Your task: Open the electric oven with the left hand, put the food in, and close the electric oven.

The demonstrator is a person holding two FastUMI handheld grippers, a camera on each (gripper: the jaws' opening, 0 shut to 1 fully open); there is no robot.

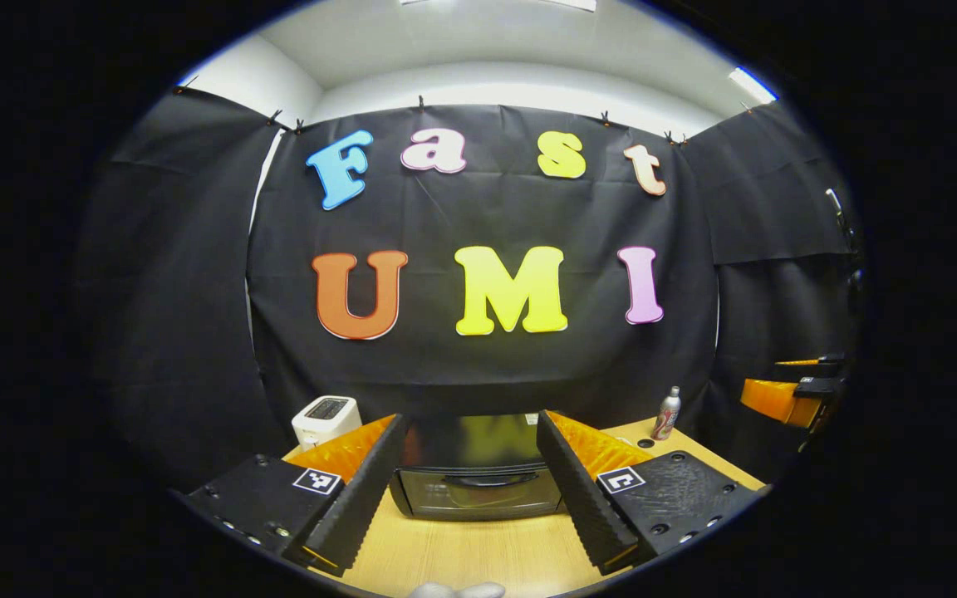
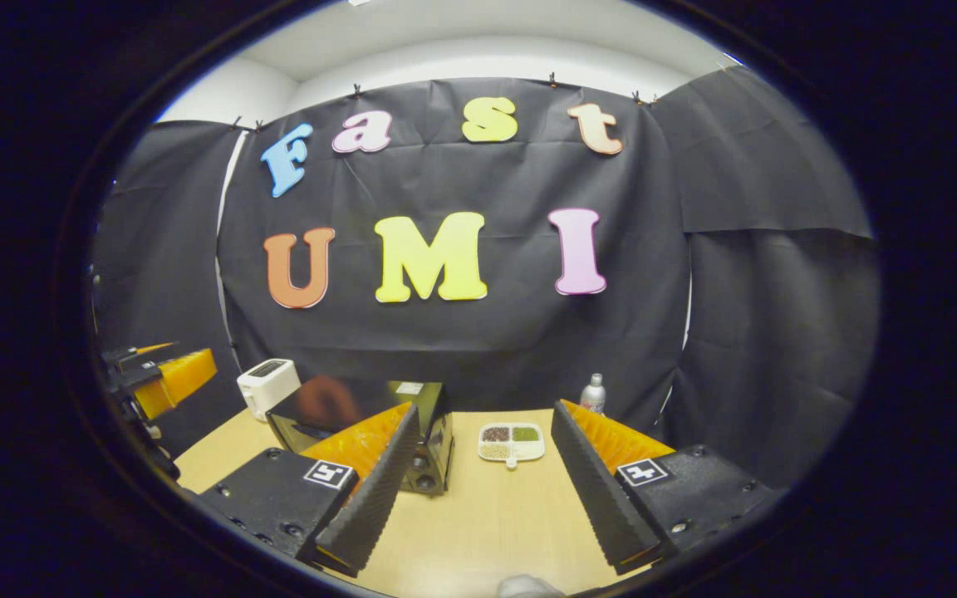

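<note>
Oven (image 1: 478,477) sits on the table (image 1: 478,556) by the back wall, door closed, dead ahead between your left gripper's (image 1: 470,498) spread fingers. Your right gripper (image 2: 478,490) is released too, holding nothing, aimed at the food tray (image 2: 512,443) just right of the oven. Toaster (image 1: 325,419) left, bottle (image 1: 666,414) right.

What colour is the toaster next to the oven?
White. The toaster shows best in the right gripper view.

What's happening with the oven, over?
Both claws open, holding nothing. Left claw faces the oven, door shut. Food tray waits on table. Nothing in the way.
</note>
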